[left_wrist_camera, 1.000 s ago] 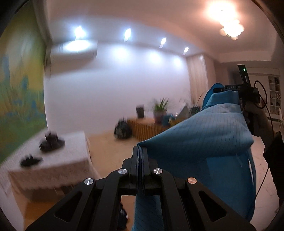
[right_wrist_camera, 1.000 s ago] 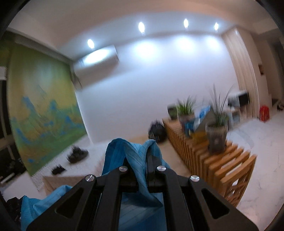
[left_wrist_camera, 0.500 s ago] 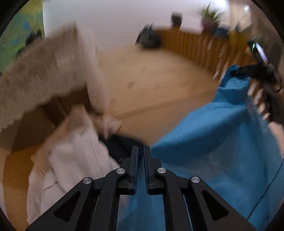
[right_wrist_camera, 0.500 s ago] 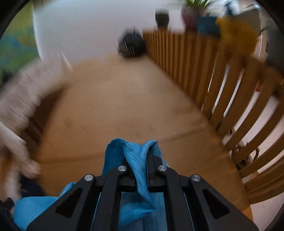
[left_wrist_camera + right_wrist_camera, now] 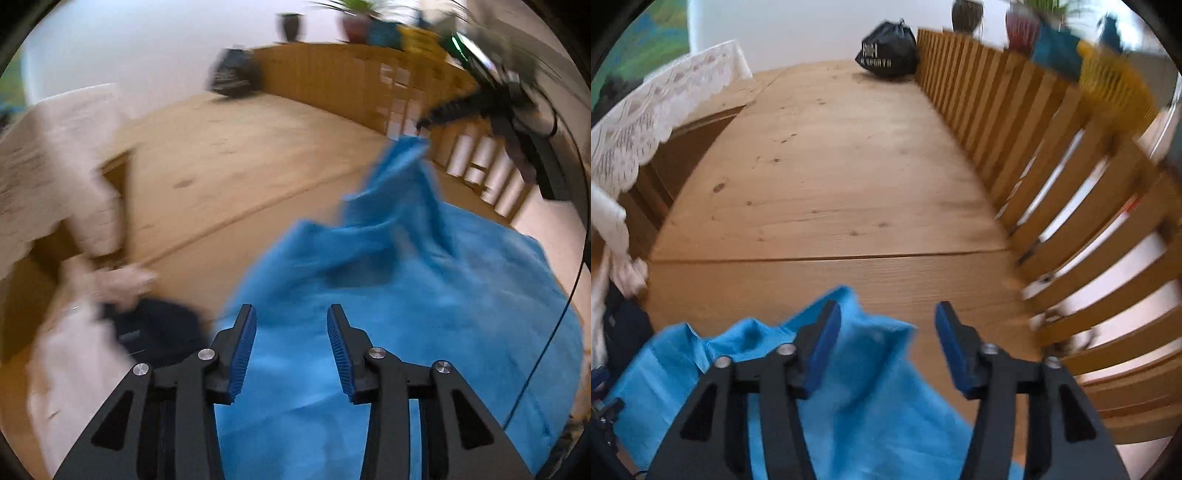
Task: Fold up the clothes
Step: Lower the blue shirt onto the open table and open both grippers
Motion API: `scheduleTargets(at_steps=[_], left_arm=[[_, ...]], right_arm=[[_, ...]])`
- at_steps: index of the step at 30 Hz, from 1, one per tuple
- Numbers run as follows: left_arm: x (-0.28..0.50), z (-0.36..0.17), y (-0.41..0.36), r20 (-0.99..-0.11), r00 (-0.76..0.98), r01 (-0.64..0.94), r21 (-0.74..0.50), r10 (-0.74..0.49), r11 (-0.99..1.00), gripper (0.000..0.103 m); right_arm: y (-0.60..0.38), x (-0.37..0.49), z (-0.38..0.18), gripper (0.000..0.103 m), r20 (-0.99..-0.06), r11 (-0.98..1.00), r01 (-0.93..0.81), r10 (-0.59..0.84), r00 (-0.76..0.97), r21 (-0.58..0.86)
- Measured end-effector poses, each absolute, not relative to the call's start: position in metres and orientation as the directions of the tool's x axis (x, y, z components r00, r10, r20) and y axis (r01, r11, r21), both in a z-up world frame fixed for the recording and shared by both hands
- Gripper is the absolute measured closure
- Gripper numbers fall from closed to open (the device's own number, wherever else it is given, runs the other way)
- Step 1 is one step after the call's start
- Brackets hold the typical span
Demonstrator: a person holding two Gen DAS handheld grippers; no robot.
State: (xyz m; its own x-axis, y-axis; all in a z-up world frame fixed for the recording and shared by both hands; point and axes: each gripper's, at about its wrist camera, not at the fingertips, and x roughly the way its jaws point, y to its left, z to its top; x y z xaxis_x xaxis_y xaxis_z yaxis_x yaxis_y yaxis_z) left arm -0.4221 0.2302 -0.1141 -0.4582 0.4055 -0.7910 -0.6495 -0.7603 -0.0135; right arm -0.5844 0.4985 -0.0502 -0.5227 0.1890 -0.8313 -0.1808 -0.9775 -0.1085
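A bright blue garment (image 5: 406,295) lies loose and blurred across the wooden surface (image 5: 820,184), spreading under both grippers. In the left wrist view my left gripper (image 5: 291,332) is open, with its blue-padded fingers (image 5: 242,347) spread above the cloth and nothing between them. In the right wrist view my right gripper (image 5: 886,332) is also open, and the blue garment (image 5: 868,387) bunches beneath and around its left finger. From the left wrist view, the garment rises to a peak (image 5: 410,155) just below the right tool's black body (image 5: 517,147).
A pile of white clothing (image 5: 66,369) and a dark garment (image 5: 159,332) lies at the left. A lace-covered table (image 5: 646,122) stands behind it. A slatted wooden railing (image 5: 1052,166) runs along the right, with a black bag (image 5: 888,55) at its far end.
Both grippers dropped from raised height toward the wooden surface and opened. The blue garment, pinched in each before, has been let go and is falling loose.
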Motion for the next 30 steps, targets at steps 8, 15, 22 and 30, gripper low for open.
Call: scheduleTargets(at_steps=[8, 15, 22, 30], left_arm=[[-0.445, -0.168, 0.312, -0.822, -0.26, -0.692, -0.208, 0.507, -0.692, 0.065], [-0.477, -0.189, 0.315, -0.842, -0.362, -0.62, -0.103, 0.399, -0.778, 0.065], [-0.526, -0.177, 0.278, -0.804, -0.56, -0.402, 0.054, 0.199, -0.914, 0.083], [-0.505, -0.158, 0.258, -0.779, -0.559, -0.44, -0.009, 0.282, -0.898, 0.071]], right_arm=[[0.505, -0.536, -0.084, 0.061, -0.88, -0.998, -0.04, -0.02, -0.475, 0.044], [0.492, -0.568, -0.168, 0.095, -0.914, -0.987, -0.007, -0.146, -0.379, 0.161], [0.539, -0.605, -0.158, 0.098, -0.885, -0.981, -0.184, 0.133, -0.446, -0.055], [0.55, -0.575, -0.124, 0.094, -0.856, -0.985, -0.061, -0.107, -0.506, 0.159]])
